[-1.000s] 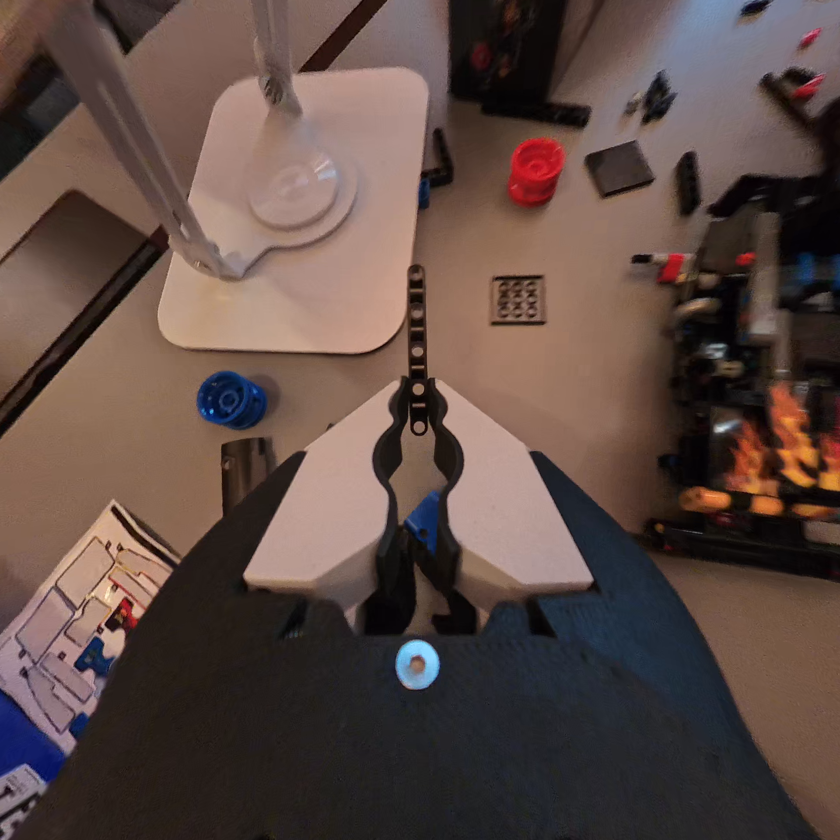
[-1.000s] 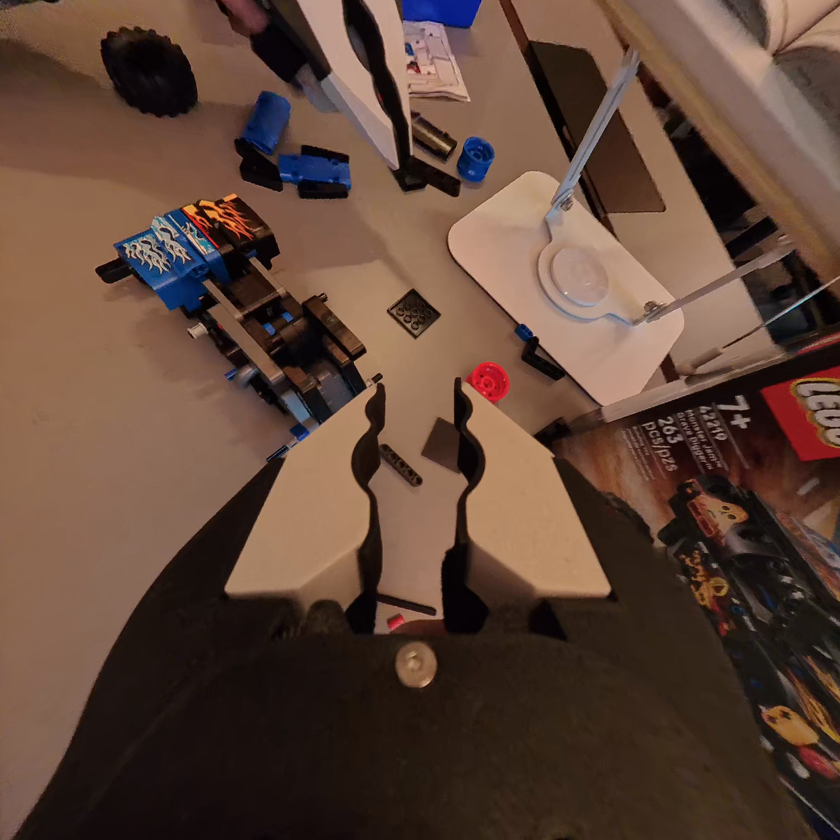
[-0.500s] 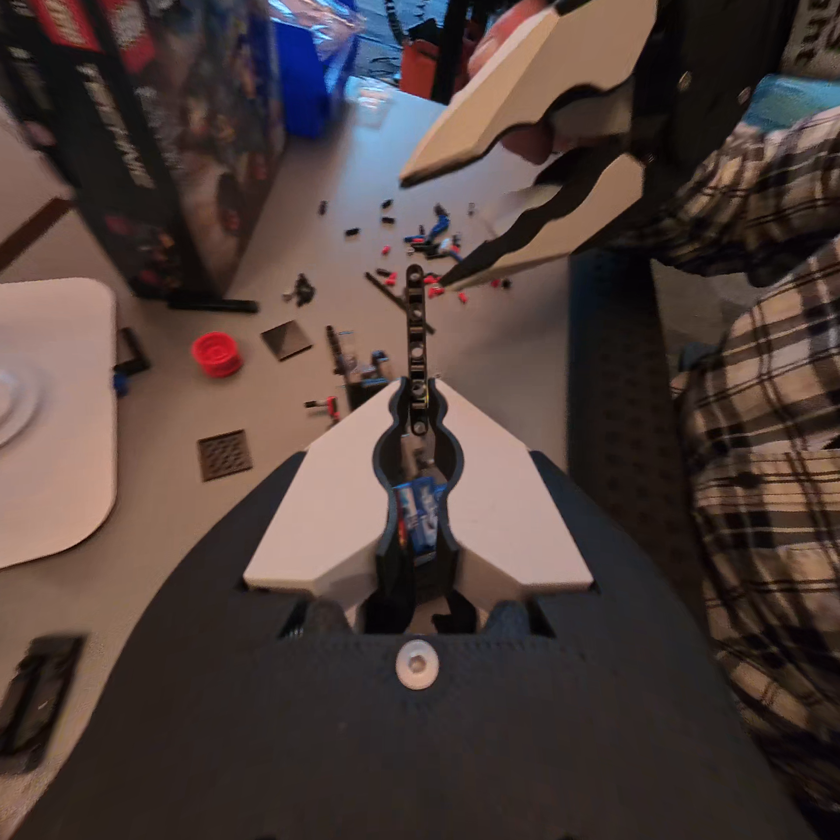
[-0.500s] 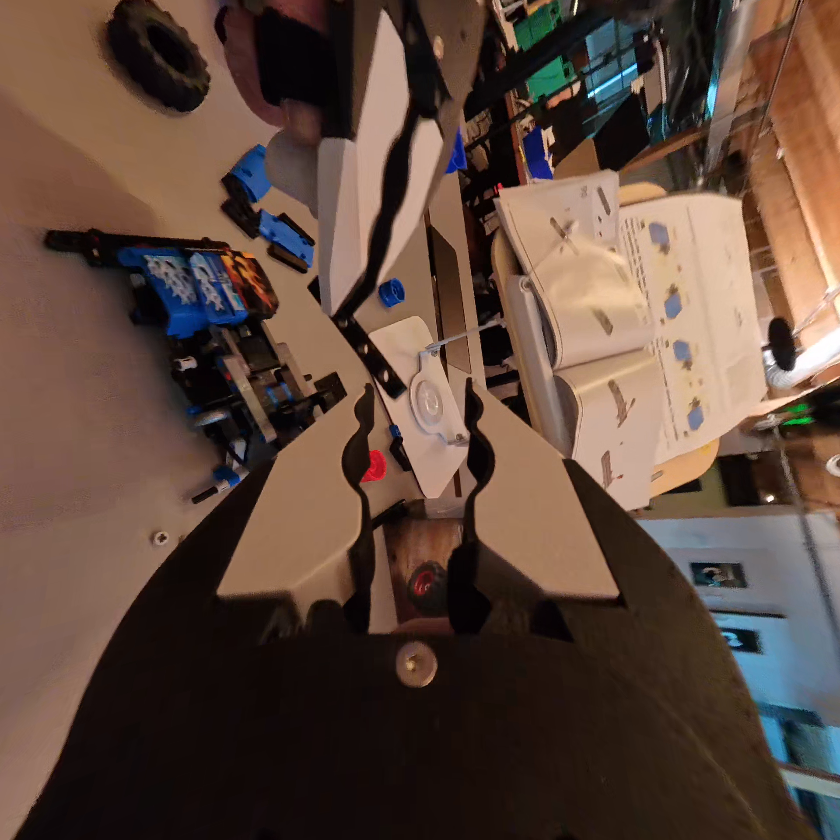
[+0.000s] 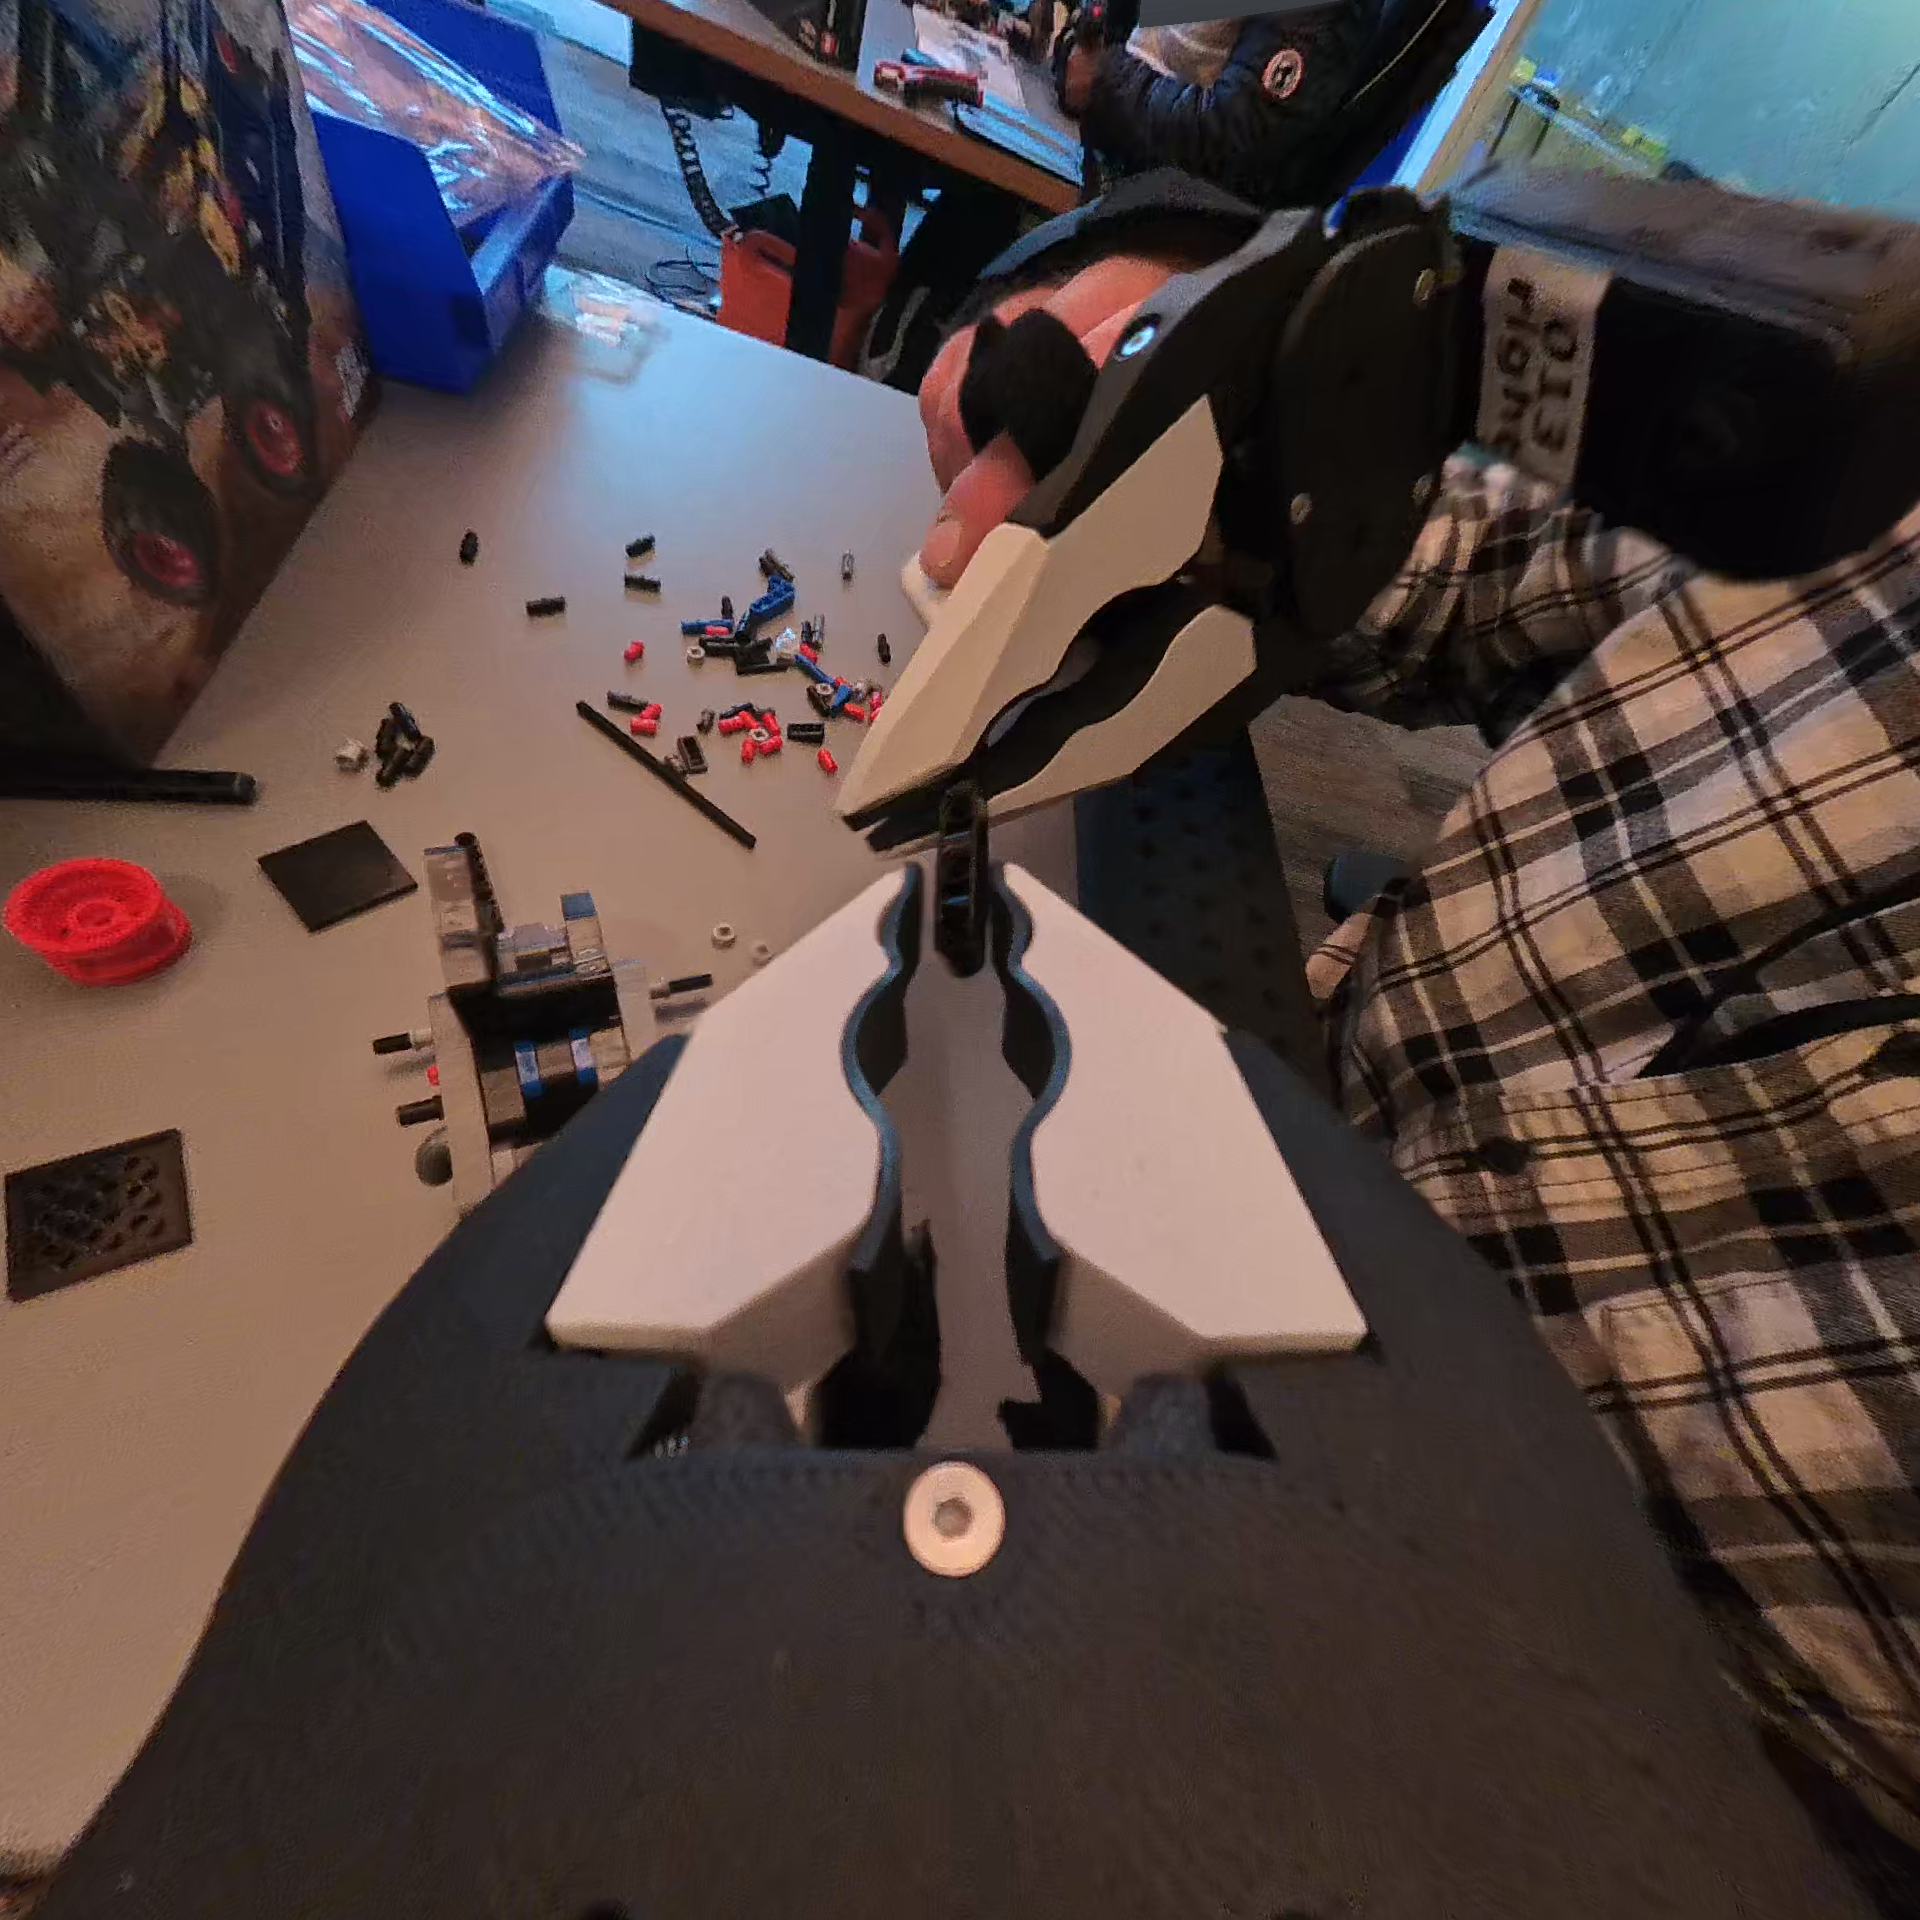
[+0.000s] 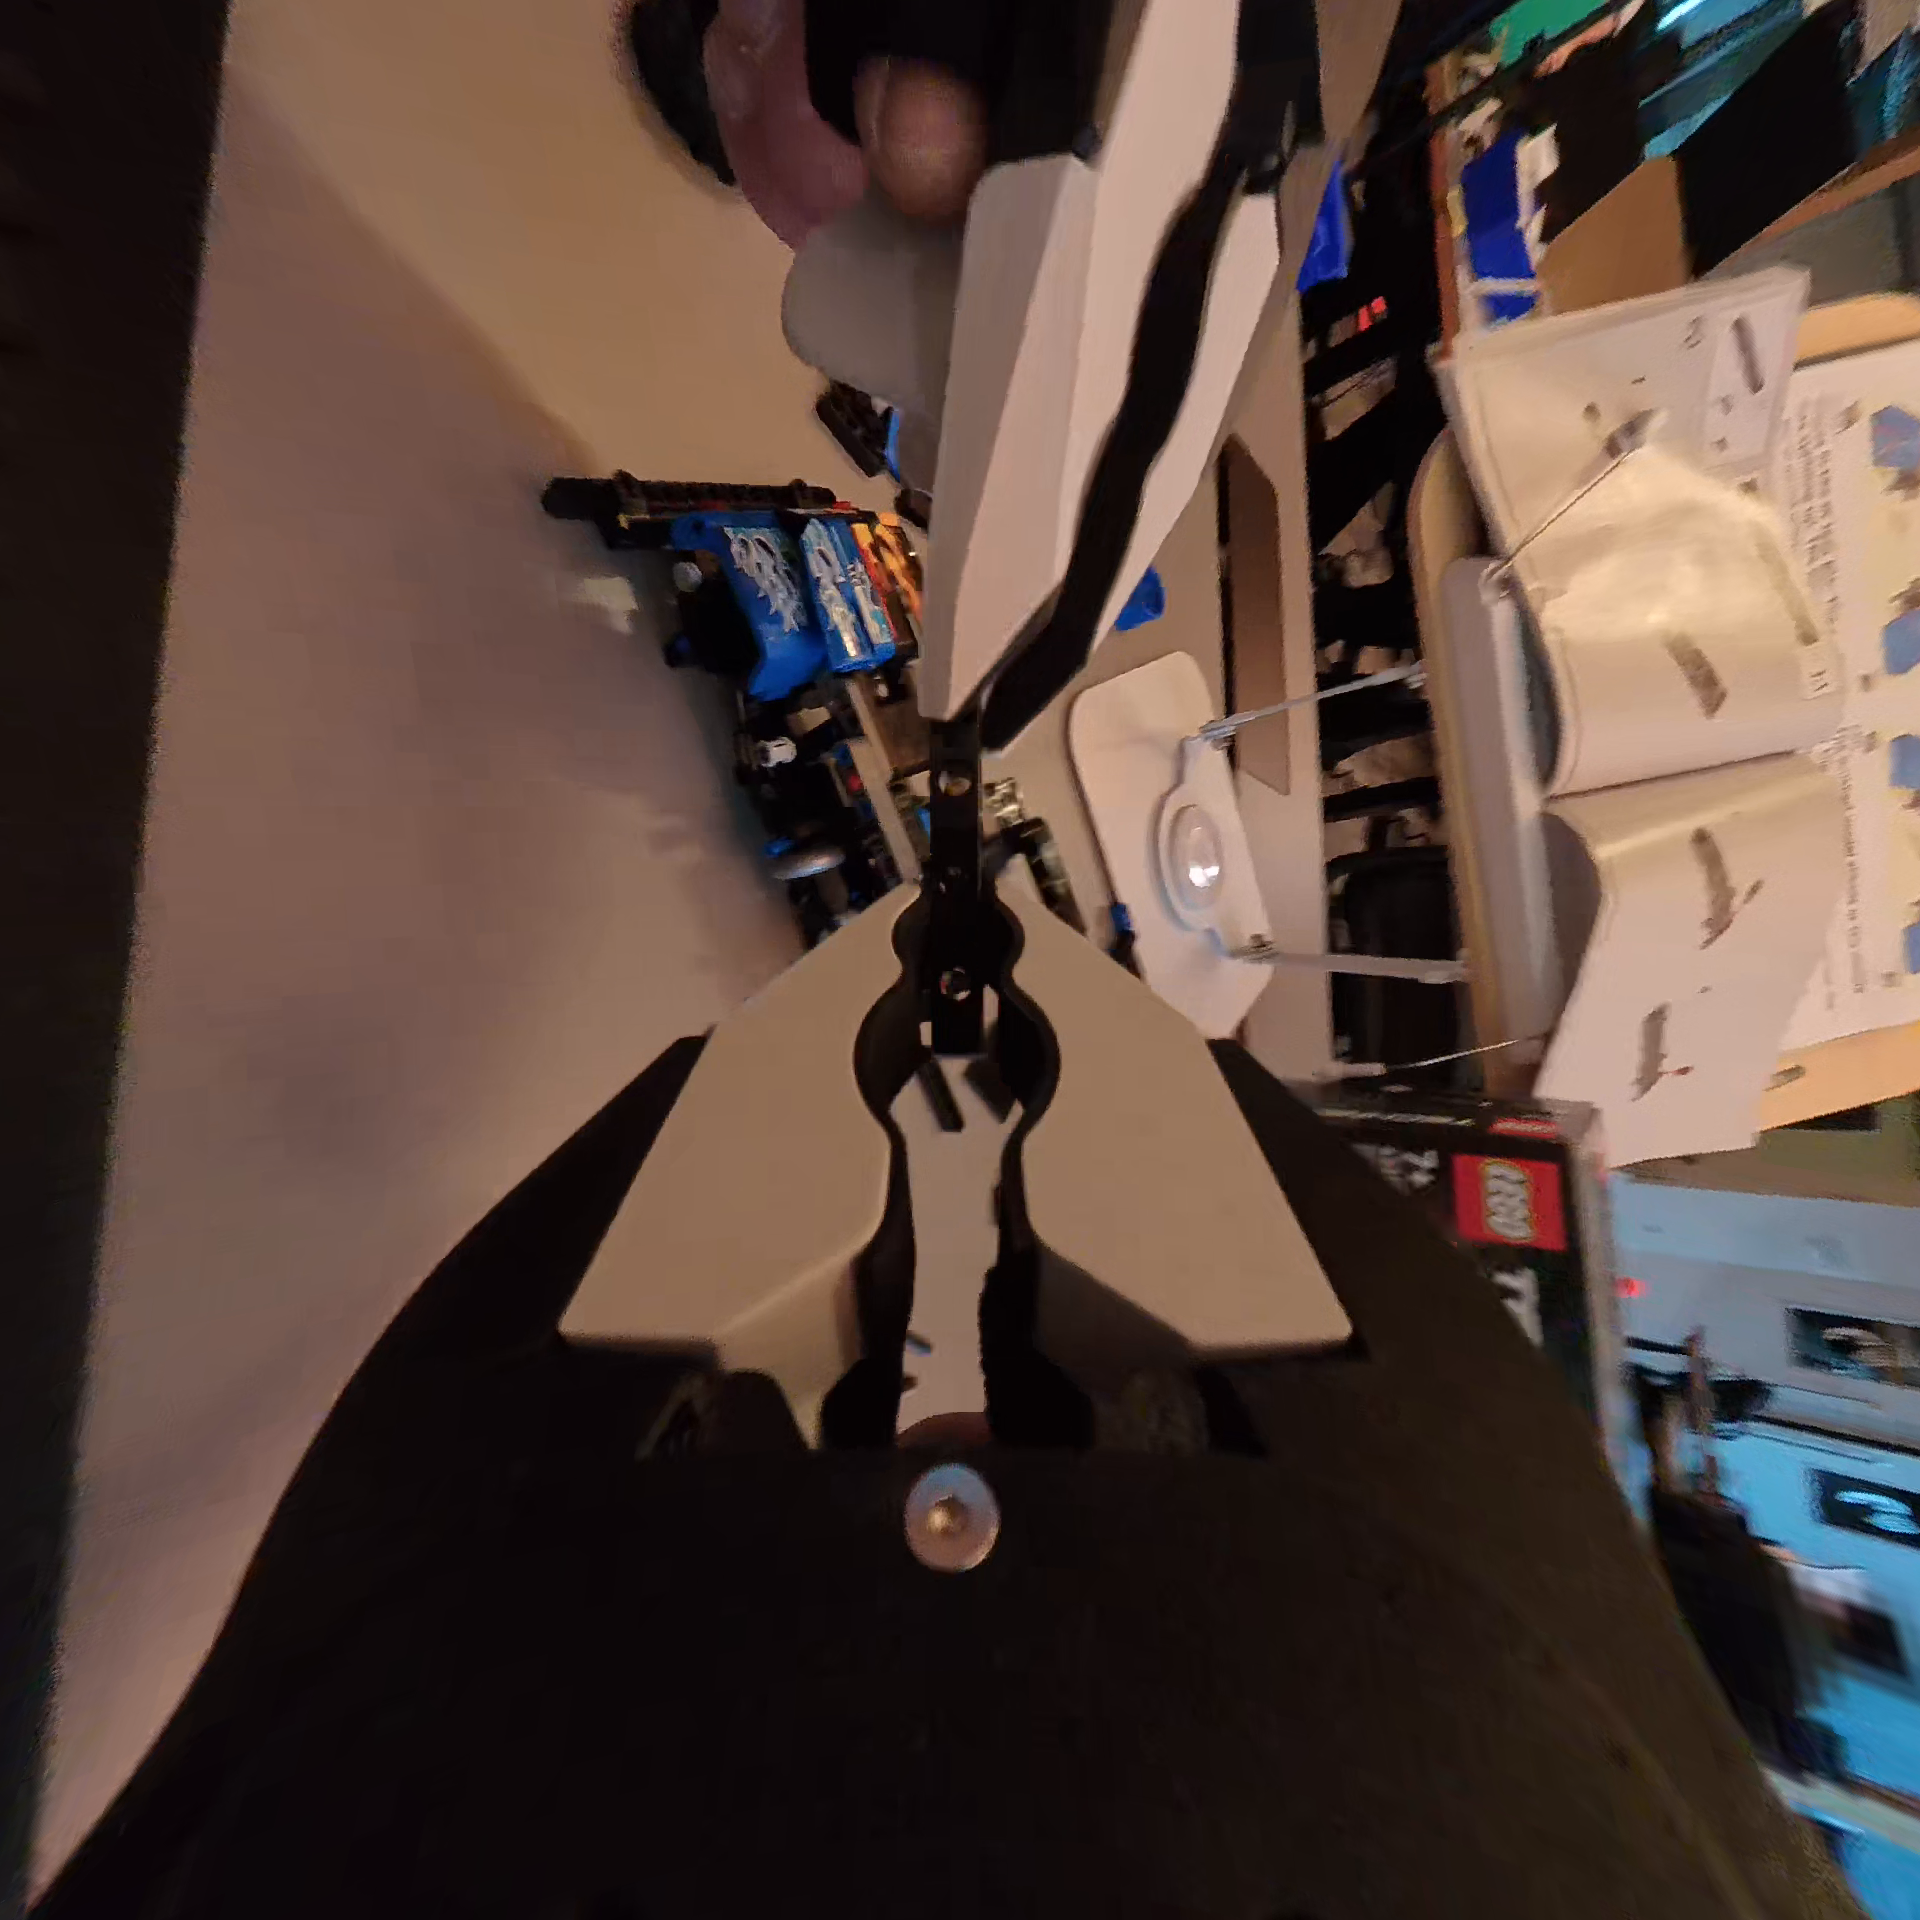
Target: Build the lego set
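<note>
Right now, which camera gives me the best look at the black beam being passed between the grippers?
The right wrist view: the black beam shows most of its length and pin holes between both grippers. The left wrist view shows only a short piece of it, edge-on, running up to the right gripper.

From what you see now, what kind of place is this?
Probably a shared workshop or lab, not a home: a table strewn with loose lego parts, another work table behind with a seated person, and blue storage bins.
</note>
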Demonstrator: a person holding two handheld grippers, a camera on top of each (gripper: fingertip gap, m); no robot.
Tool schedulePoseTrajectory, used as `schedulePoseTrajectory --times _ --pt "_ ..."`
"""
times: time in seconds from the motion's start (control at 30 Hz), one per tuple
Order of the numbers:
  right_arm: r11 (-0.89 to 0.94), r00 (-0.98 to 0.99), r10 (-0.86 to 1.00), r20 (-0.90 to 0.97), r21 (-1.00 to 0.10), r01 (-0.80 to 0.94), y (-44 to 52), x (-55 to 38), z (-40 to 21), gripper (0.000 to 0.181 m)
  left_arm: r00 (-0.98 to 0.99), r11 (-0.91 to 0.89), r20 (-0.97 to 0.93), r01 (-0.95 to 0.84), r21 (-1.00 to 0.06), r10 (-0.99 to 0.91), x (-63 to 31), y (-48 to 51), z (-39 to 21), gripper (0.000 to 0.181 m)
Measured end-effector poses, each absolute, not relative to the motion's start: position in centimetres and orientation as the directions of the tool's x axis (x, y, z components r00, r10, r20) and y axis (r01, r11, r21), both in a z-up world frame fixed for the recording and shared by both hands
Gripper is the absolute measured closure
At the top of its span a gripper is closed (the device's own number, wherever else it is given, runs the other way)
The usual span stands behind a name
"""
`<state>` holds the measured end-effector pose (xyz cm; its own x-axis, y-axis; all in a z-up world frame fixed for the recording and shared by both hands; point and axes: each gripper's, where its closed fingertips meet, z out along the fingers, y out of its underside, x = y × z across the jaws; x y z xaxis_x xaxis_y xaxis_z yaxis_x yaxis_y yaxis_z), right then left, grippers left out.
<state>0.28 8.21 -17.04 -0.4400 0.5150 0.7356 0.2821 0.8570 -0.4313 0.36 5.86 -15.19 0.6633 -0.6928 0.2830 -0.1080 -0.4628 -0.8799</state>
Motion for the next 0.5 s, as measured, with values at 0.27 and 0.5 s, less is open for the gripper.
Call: schedulePoseTrajectory --times 0.27,0.5 --pt "0.66 -0.537 0.738 0.409 -0.604 0.447 8.9 3.4 -20.9 0.177 0.849 -0.512 -0.06 -0.371 -0.775 -0.525 -5.2 5.7 -21.3 0.112" --pt "0.575 -0.598 0.778 0.192 -0.603 0.554 8.7 4.9 -25.3 0.177 0.866 -0.55 -0.232 -0.466 -0.693 -0.442 -7.7 5.9 -24.0 0.123"
